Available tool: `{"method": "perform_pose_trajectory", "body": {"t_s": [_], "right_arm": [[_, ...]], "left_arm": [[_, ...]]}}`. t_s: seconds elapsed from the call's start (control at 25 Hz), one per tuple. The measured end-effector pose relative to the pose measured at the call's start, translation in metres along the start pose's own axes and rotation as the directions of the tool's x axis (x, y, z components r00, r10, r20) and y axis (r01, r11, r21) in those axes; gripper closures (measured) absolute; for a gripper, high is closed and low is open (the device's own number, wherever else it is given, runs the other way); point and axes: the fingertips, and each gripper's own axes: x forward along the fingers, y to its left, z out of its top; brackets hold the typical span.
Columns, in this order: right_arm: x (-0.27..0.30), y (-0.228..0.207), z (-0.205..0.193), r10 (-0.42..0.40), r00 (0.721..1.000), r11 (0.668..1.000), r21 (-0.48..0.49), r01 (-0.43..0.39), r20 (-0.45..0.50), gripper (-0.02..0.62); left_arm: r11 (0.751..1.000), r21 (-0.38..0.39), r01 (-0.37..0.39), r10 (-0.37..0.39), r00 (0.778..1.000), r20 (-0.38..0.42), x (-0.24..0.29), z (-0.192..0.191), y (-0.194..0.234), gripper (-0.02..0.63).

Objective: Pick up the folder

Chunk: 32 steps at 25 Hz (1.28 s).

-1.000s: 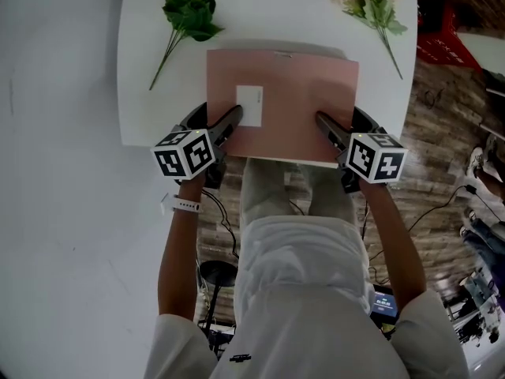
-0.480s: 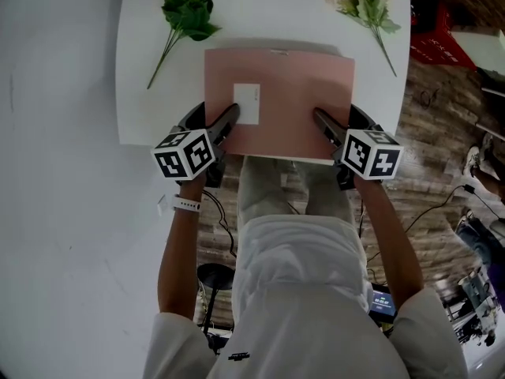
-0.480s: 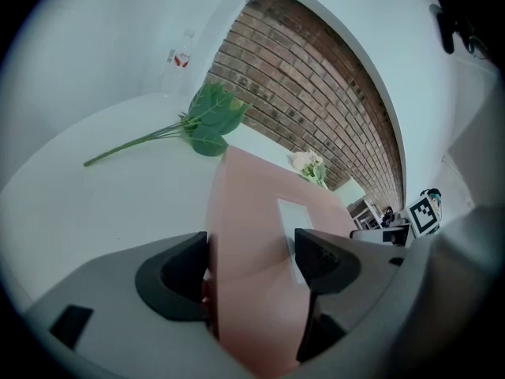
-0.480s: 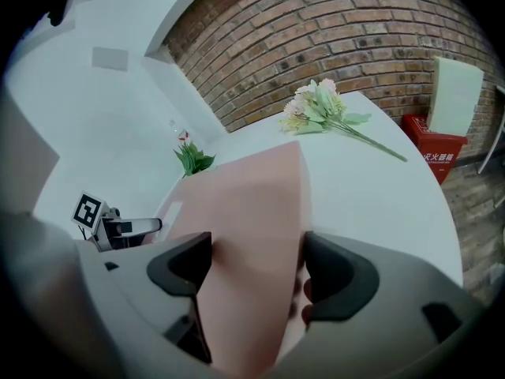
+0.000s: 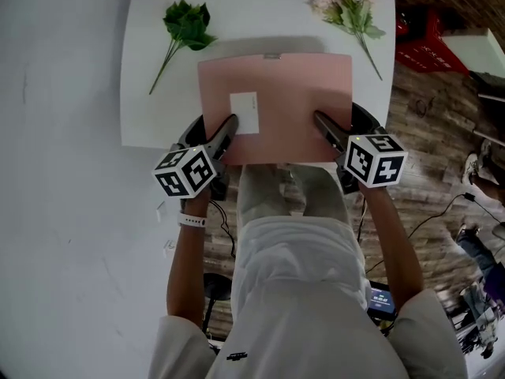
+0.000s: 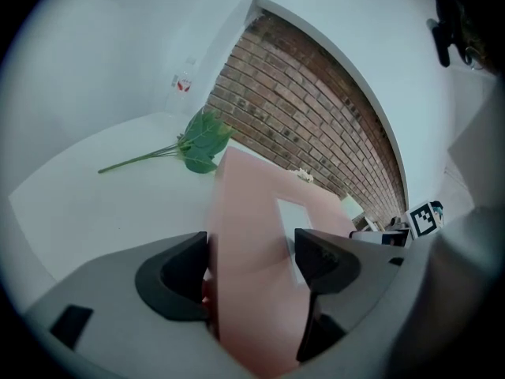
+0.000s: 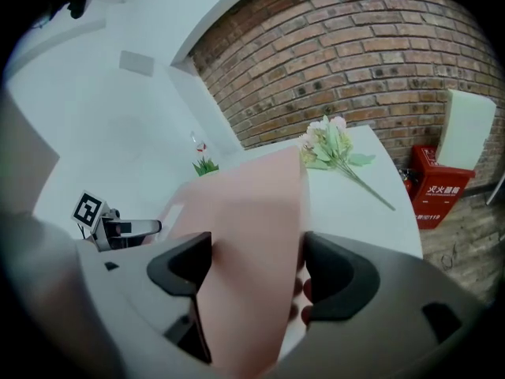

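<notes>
Pink folder [image 5: 276,101] gripped at near edge by left claw [image 6: 251,260], right claw [image 7: 257,268]

Item count, one white surface [image 5: 158,117]:
- Pink folder [image 5: 292,101]: 1, carrying 1 white label [image 5: 244,112].
- Grippers: 2, left gripper [image 5: 226,126] at 7 o'clock of the folder and right gripper [image 5: 323,125] at 5 o'clock.
- Sprigs: 2, green sprig [image 5: 185,24] at 11 o'clock and flower sprig [image 5: 345,2] at 1 o'clock.
- Red crate [image 5: 422,34]: 1.
</notes>
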Motion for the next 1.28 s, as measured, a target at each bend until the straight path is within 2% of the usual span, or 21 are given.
{"method": "perform_pose_trajectory", "body": {"t_s": [0.4,0.68,0.88,1.28], "right_arm": [[-0.052,0.008,0.05,0.039,0.994,0.992,-0.125,-0.026,0.105,0.229],[-0.098,0.018,0.082,0.067,0.978,0.983,-0.182,-0.031,0.198,0.229],[-0.132,0.025,0.108,0.093,0.959,0.976,-0.215,-0.034,0.269,0.229],[-0.195,0.048,0.151,0.161,0.898,0.963,-0.266,-0.052,0.409,0.229]], "left_arm": [[1.0,-0.001,0.003,-0.003,0.992,0.128,-0.031,0.027,-0.052,0.258],[0.999,0.047,0.014,-0.024,0.975,0.222,-0.06,0.053,-0.093,0.258],[0.994,0.105,0.01,-0.041,0.954,0.296,-0.083,0.078,-0.126,0.258],[0.976,0.216,-0.018,-0.077,0.901,0.426,-0.138,0.122,-0.183,0.259]]}}
